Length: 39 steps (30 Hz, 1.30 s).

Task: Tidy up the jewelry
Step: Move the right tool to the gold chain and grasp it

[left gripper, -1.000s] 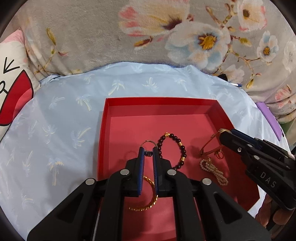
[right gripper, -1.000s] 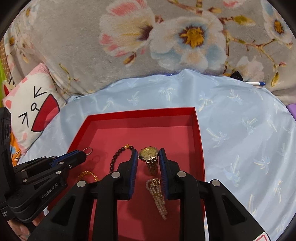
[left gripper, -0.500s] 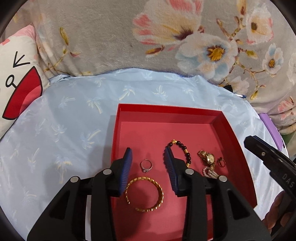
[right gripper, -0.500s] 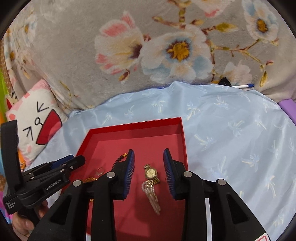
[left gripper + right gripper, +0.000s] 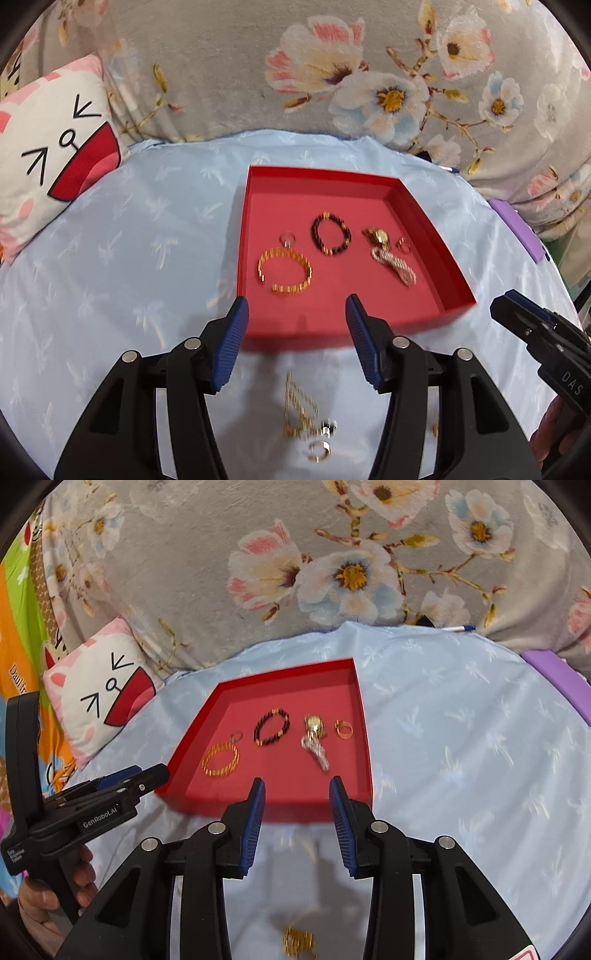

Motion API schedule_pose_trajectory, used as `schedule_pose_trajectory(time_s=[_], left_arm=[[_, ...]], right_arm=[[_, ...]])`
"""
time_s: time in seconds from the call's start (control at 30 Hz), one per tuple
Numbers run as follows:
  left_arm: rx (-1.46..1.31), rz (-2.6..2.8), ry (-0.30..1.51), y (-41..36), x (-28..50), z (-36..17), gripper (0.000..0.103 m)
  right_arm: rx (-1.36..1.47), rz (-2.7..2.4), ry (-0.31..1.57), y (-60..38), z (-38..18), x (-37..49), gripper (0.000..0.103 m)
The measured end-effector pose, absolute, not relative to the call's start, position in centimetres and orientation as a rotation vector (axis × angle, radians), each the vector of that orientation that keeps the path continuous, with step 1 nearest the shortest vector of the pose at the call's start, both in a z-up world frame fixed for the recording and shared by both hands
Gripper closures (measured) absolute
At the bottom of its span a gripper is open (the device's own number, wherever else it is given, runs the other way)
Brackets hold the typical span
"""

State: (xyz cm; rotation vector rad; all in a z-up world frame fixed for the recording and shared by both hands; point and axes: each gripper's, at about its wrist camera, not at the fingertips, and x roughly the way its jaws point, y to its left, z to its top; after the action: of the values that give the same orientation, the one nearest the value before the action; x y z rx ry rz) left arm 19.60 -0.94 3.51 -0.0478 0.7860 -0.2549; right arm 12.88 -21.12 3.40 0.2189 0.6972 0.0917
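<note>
While level, both grippers (jaws apart) hover.

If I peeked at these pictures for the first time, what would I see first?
Probably the bright red tray on the pale blue cloth, with shiny things inside: a gold bangle at its left, a dark bead bracelet mid-tray, a gold watch further right. Behind sits a cat-face pillow.

Blurred gold chain [image 5: 300, 410] below tray [image 5: 321, 334]
</note>
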Motion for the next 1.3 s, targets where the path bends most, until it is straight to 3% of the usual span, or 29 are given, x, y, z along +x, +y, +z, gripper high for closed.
schedule_pose_trajectory(time_s=[0.4, 1.13, 1.2, 1.3], left_arm=[[-0.053, -0.241, 0.901, 0.2, 13.2, -0.9, 0.05], [-0.078, -0.245, 0.963, 1.0, 11.2, -3.4, 0.05], [-0.079, -0.245, 0.962, 1.1, 11.2, -3.4, 0.05], [-0.082, -0.246, 0.961, 1.1, 11.2, -3.3, 0.05]], right_arm=[[0.193, 0.076, 0.827, -20.8, -1.3, 5.3, 0.067], [0.081, 0.079, 0.898, -18.1, -4.8, 7.5, 0.067], [0.063, 0.072, 0.897, -18.0, -4.8, 7.7, 0.069], [0.049, 0.063, 0.899, -18.0, -4.8, 7.8, 0.082]])
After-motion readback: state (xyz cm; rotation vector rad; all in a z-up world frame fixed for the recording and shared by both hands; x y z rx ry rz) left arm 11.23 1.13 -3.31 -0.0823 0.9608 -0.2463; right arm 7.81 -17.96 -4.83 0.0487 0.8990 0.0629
